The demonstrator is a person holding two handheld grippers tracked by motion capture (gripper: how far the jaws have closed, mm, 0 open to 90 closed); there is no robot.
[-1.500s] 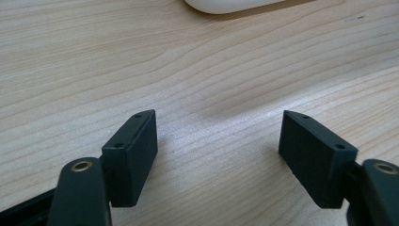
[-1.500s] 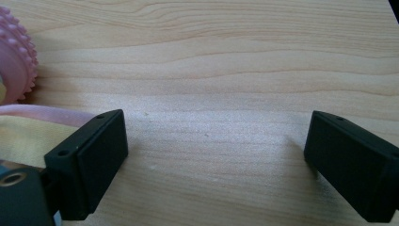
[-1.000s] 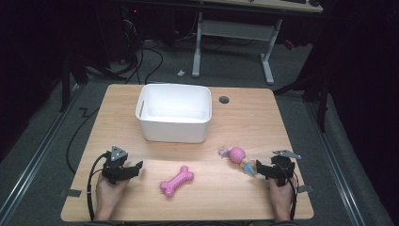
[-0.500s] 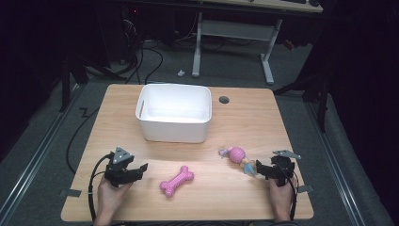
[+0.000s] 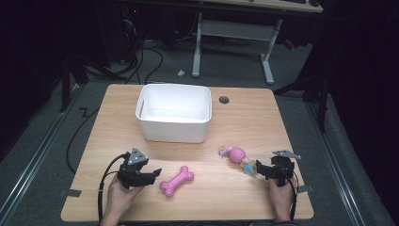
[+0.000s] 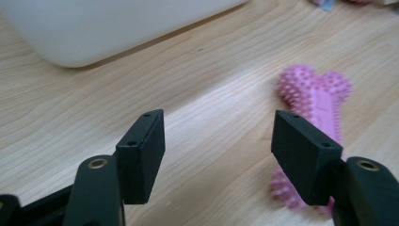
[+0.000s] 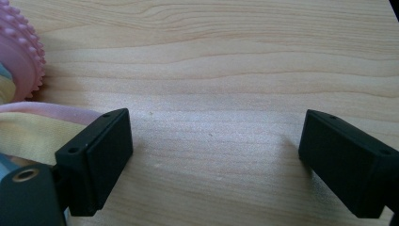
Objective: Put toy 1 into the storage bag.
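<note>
Overhead, the left gripper (image 5: 149, 175) sits just beside a knobbly pink rubber bone (image 5: 177, 180) on the wooden worktop (image 5: 244, 117), its jaws apart and empty. Left gripper view: bone (image 6: 314, 122) beyond the right-hand jaw. Right gripper view: right gripper (image 7: 214, 162) with jaws having just narrowed slightly, wide, holding nothing.

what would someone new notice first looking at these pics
Probably the pink bone toy lying near the front edge of the wooden table, just off the open left gripper. Behind it stands a white tub, and a pink spiky ball toy lies near the open right gripper.
</note>
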